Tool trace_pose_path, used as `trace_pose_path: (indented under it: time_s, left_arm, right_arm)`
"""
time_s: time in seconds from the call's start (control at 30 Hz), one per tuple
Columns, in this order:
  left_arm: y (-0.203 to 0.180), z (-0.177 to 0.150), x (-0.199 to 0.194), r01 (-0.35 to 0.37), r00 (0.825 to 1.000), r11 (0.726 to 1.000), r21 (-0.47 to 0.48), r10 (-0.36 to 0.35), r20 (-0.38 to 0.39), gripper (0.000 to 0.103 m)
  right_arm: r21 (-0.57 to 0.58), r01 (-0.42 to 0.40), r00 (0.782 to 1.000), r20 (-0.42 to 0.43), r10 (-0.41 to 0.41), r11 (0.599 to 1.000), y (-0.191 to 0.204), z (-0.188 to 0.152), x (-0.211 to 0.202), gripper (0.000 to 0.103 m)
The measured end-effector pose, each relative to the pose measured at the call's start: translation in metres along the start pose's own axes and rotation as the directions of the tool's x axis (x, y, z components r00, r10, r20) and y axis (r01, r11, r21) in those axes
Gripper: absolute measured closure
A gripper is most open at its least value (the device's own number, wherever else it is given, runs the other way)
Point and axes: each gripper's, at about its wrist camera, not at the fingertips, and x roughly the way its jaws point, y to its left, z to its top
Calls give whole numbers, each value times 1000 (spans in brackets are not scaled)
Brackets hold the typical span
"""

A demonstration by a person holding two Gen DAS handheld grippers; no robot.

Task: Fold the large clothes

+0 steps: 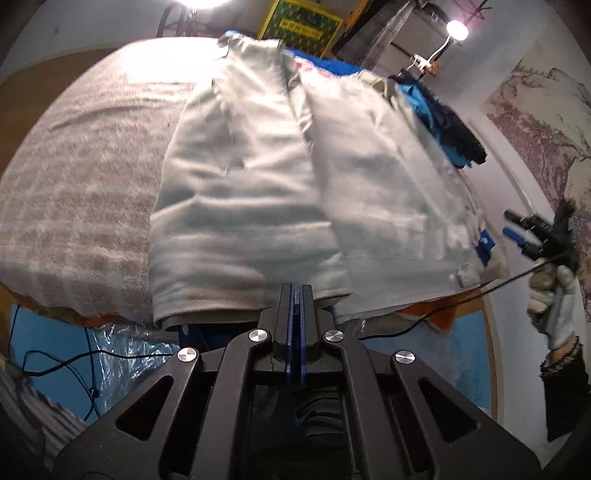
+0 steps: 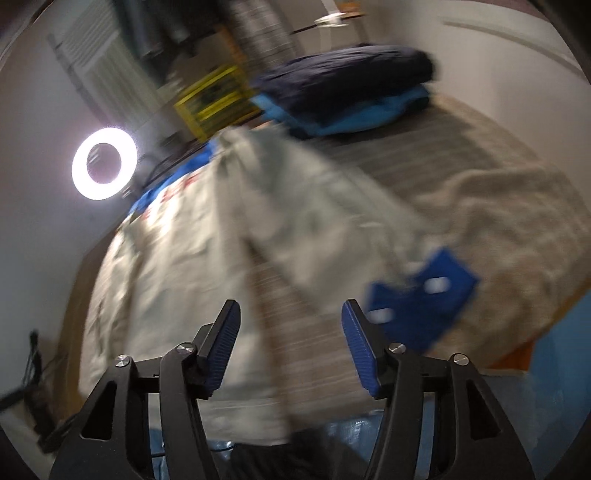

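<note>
My left gripper (image 1: 296, 291) is clenched at the near hem of the garment (image 1: 266, 177) spread on the bed (image 1: 74, 177), my right gripper (image 2: 291, 347) gapes empty — soft, limp cloth, best pinched at hem corners.

No legible txt on any surface.

Room's pretty cluttered. A bed (image 1: 74, 192) with a brownish woven cover fills most of it. Ring light (image 2: 104, 163) glows against a pale wall (image 2: 33, 206) off the bed's far corner, plus a small clip lamp (image 1: 457, 30) up high. Yellow crate (image 1: 301, 26) sits past the far edge. A landscape painting (image 1: 543, 122) hangs on the side wall, and black cables (image 1: 55, 363) trail over blue floor covering (image 1: 22, 332) below the near edge.
</note>
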Motion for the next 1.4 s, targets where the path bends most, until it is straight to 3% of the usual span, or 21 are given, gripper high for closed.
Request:
trace_pose_path:
  time_s: [0.03, 0.2, 0.37, 0.5, 0.67, 0.7, 0.77, 0.83, 0.97, 1.03, 1.1, 1.13, 1.17, 1.23, 1.4]
  left_arm:
    - [-2, 2, -3, -1, 1000, 1000, 0, 1, 8, 103]
    - [-8, 10, -9, -9, 1000, 1000, -19, 9, 23, 103]
    - [-12, 14, -4, 12, 1000, 999, -44, -11, 12, 103]
    - [-22, 14, -2, 11, 1000, 1000, -23, -11, 4, 103]
    - [-26, 13, -2, 9, 1000, 1000, -21, -9, 8, 103]
    - [-26, 14, -2, 7, 1000, 1000, -26, -7, 9, 103]
    - [-26, 14, -2, 9, 1000, 999, -37, -8, 15, 103]
    - [-28, 15, -3, 13, 1000, 999, -48, -12, 23, 103]
    - [-31, 16, -5, 19, 999, 999, -51, -17, 39, 103]
    - [-34, 15, -6, 23, 999, 999, -49, -21, 43, 103]
    - [-37, 15, -7, 18, 999, 999, -37, -17, 42, 103]
    - [-39, 14, -7, 15, 999, 999, -31, -13, 41, 103]
    - [-40, 14, -6, 12, 999, 1000, -26, -11, 39, 103]
    - [-41, 14, -7, 8, 999, 1000, -18, -7, 37, 103]
    - [-40, 17, -11, 12, 999, 1000, -8, -12, 46, 103]
  right_arm:
    - [26, 26, 1000, 10, -26, 999, -15, 3, -1, 36]
    - [178, 91, 996, 6, -93, 980, -83, 12, 6, 36]
    - [290, 79, 997, -25, -75, 954, -122, 13, 20, 36]
    - [301, 58, 998, -33, -51, 952, -131, 13, 30, 36]
    - [222, 97, 995, -33, -92, 970, -121, 13, 35, 35]
    - [202, 95, 995, -36, -90, 975, -117, 12, 36, 37]
    - [166, 85, 996, -36, -80, 983, -110, 10, 35, 56]
    - [130, 87, 996, -33, -84, 988, -103, 8, 33, 66]
    - [133, 15, 1000, -14, -13, 991, -99, 8, 31, 63]
    - [160, -1, 1000, -22, 4, 987, -101, 8, 37, 55]
    - [168, 6, 1000, -22, -2, 986, -101, 8, 41, 57]
    - [154, 11, 1000, -24, -8, 988, -99, 8, 42, 74]
    - [134, 29, 999, -25, -26, 991, -95, 9, 43, 97]
    - [73, 88, 996, -18, -87, 993, -87, 14, 39, 97]
    - [-22, 176, 980, 96, -173, 984, -78, 55, -1, 98]
